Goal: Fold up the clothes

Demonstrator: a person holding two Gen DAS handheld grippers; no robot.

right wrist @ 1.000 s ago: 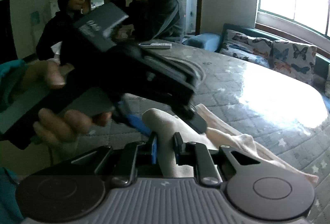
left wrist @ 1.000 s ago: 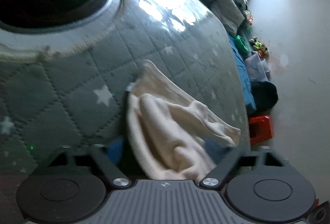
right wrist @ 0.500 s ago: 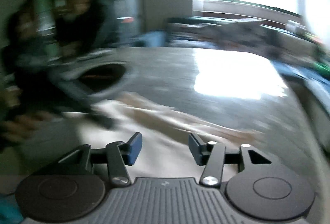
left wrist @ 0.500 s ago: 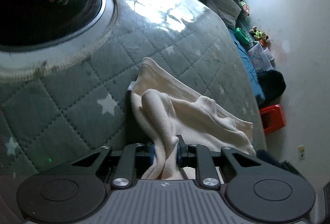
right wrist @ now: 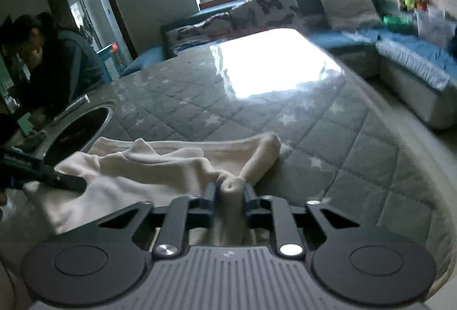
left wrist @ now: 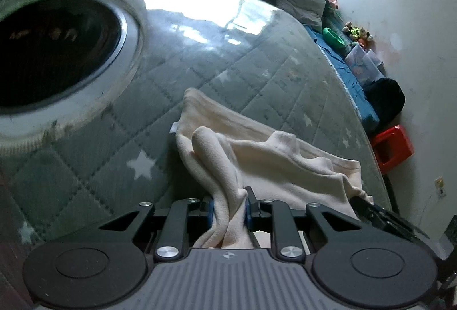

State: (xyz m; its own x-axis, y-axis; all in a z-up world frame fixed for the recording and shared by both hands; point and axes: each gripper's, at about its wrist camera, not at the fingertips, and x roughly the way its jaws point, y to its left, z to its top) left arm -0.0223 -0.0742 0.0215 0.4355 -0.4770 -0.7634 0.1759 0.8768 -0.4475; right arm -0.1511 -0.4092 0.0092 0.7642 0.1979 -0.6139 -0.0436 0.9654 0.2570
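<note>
A cream fleece garment [left wrist: 274, 161] lies rumpled on a grey quilted cover with white stars [left wrist: 234, 76]. My left gripper [left wrist: 228, 207] is shut on a bunched fold at the garment's near left edge. My right gripper [right wrist: 228, 195] is shut on a bunched fold at the garment's [right wrist: 160, 167] near right edge. The left gripper's dark tip [right wrist: 65, 181] shows at the left of the right wrist view, on the cloth. The right gripper's tip [left wrist: 382, 215] shows at the right of the left wrist view.
A large round dark opening with a pale rim [left wrist: 57, 53] is set in the surface left of the garment. A red stool [left wrist: 394, 144] and a blue sofa [right wrist: 414, 53] with cushions stand beyond the edge. A person in dark clothes [right wrist: 57, 64] is at the far left.
My left gripper closed on the left fold. My right gripper let go of its earlier fold, swung to the right and closed on the right edge.
</note>
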